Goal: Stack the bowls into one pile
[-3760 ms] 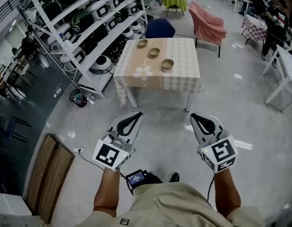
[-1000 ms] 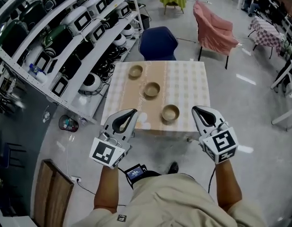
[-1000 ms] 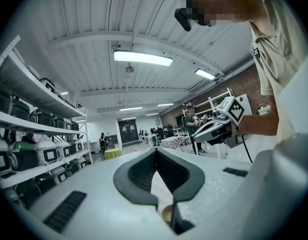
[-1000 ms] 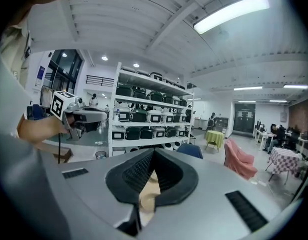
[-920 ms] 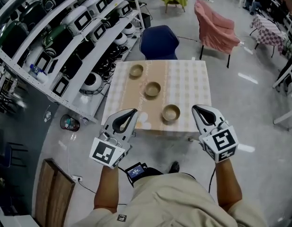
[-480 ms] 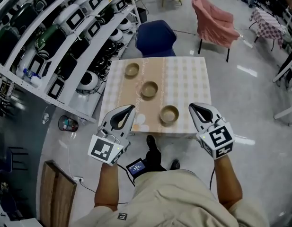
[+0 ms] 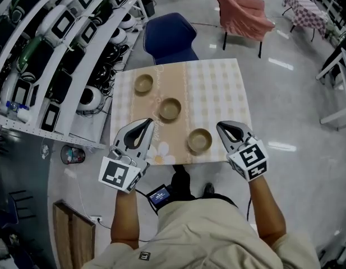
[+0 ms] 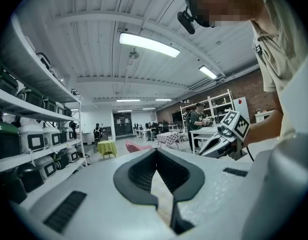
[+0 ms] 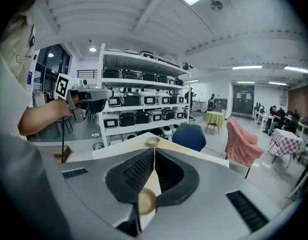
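Three bowls stand singly on the checked surface [image 7: 217,94], none stacked. The far bowl [image 7: 143,83] sits by the surface's far left corner. The middle bowl [image 7: 170,109] is left of its centre, and the near bowl [image 7: 199,140] is close to its near edge. The left tongs [image 7: 146,122] and right tongs [image 7: 221,126] are held above that near edge, at its left and right parts. Both are closed tip to tip and hold nothing.
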The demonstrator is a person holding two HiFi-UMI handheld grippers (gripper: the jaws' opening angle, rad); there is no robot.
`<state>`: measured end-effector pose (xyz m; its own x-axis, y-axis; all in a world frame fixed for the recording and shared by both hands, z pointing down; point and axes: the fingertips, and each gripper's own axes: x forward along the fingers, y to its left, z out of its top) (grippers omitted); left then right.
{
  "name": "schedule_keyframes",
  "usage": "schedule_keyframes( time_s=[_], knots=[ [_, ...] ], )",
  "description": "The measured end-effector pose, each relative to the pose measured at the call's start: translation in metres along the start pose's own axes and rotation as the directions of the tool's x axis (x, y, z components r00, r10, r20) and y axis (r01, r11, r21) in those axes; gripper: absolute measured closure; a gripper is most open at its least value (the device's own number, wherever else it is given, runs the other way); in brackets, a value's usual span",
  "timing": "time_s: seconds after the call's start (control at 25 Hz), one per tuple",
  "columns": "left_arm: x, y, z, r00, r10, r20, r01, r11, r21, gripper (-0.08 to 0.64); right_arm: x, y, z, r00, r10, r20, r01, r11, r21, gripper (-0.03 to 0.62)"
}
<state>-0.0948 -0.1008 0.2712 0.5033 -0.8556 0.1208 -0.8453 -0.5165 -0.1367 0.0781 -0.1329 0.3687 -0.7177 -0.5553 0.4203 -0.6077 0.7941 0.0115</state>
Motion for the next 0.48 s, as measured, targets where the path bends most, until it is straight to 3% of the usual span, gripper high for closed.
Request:
schedule_keyframes(
  time_s=[0.28, 0.48],
  knots=[
    [0.026, 0.05, -0.043, 0.999, -0.012, -0.048, 0.011, 0.999, -0.038, 0.552, 0.072, -0.012, -0.053, 0.992, 0.024, -0.121, -0.021, 0.999, 0.028, 0.586],
    [0.04, 0.071, -0.071, 0.996, -0.031, -0.083, 0.025, 0.997, -0.072, 0.552, 0.106, -0.015, -0.101, 0.971, 0.042, -0.234, -0.032, 0.998, 0.047, 0.584]
  ],
)
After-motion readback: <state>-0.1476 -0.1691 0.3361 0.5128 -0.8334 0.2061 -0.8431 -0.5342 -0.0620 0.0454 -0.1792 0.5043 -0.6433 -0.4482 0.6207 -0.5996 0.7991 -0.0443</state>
